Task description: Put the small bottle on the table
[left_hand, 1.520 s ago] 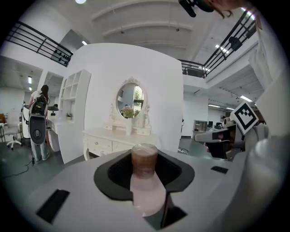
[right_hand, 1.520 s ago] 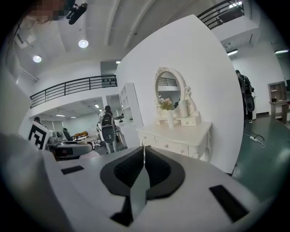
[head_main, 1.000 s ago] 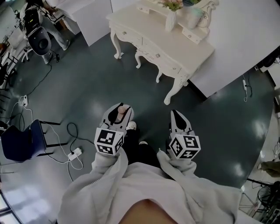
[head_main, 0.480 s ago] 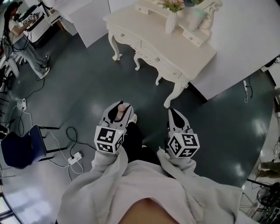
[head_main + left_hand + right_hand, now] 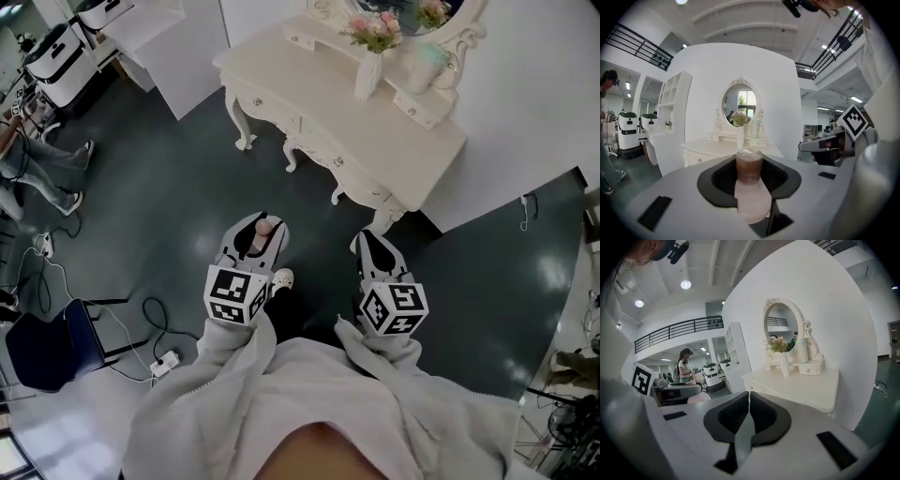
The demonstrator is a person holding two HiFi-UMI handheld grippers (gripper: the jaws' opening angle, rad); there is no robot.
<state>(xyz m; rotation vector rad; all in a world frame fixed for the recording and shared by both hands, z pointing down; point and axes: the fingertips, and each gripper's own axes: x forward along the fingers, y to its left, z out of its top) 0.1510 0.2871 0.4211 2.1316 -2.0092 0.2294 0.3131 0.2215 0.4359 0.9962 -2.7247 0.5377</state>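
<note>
Left gripper (image 5: 259, 234) clamped on small bottle (image 5: 751, 187); right gripper (image 5: 373, 247) closed, empty.

Nothing readable here, honestly. The only print is the black-and-white square patterns on the left cube (image 5: 234, 295) and the right cube (image 5: 392, 309), and those are blocky shapes, not letters or numbers. The small bottle (image 5: 750, 187) shows no label I can make out.
</note>
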